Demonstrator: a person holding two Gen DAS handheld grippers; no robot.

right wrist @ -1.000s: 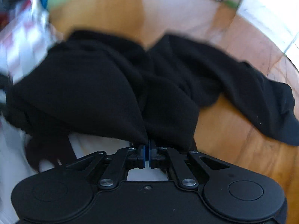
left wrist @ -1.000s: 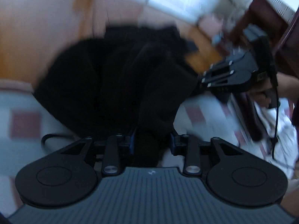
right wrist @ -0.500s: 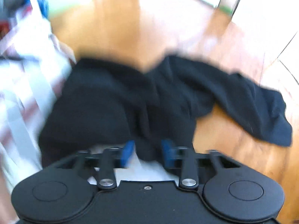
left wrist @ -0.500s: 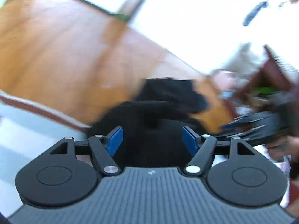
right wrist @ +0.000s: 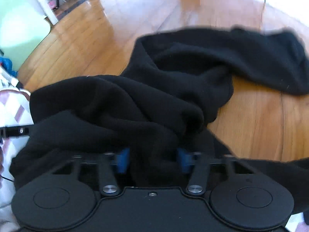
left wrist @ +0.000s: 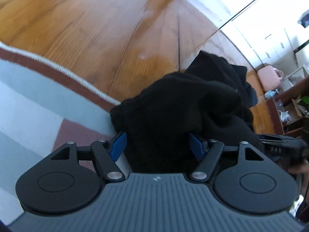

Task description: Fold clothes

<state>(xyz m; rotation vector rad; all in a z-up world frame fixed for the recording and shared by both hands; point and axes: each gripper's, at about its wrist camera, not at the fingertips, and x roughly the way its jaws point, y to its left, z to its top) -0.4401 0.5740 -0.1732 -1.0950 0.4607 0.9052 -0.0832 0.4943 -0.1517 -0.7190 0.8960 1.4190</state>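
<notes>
Left wrist view: the left gripper [left wrist: 158, 145] points down at a black garment [left wrist: 185, 112] bunched in a heap, partly on the wooden floor [left wrist: 81, 29] and partly over the corded edge of a rug [left wrist: 32, 100] with pale blue and dull red blocks. Its blue fingers [left wrist: 118, 145] stand spread, with a thick fold of the cloth between them; whether the pads press on it cannot be told, since the cloth covers the inner face of the right-side one. At the right edge the right gripper's black body shows, blurred, held in a hand [left wrist: 298, 164]. Further back stand a pink case [left wrist: 269, 76] and dark wooden furniture [left wrist: 285, 116].

Right wrist view: the right gripper [right wrist: 153, 159] is sunk into the same black garment [right wrist: 164, 96], which spreads in deep folds across the floor [right wrist: 255, 116], one long part [right wrist: 270, 58] stretching to the right. Its fingers [right wrist: 122, 160] have just been closing, and stand partly apart with a bundle of cloth between them; the picture is too blurred there to tell whether they pinch it. At the left lies a patterned white and red fabric [right wrist: 11, 100].
</notes>
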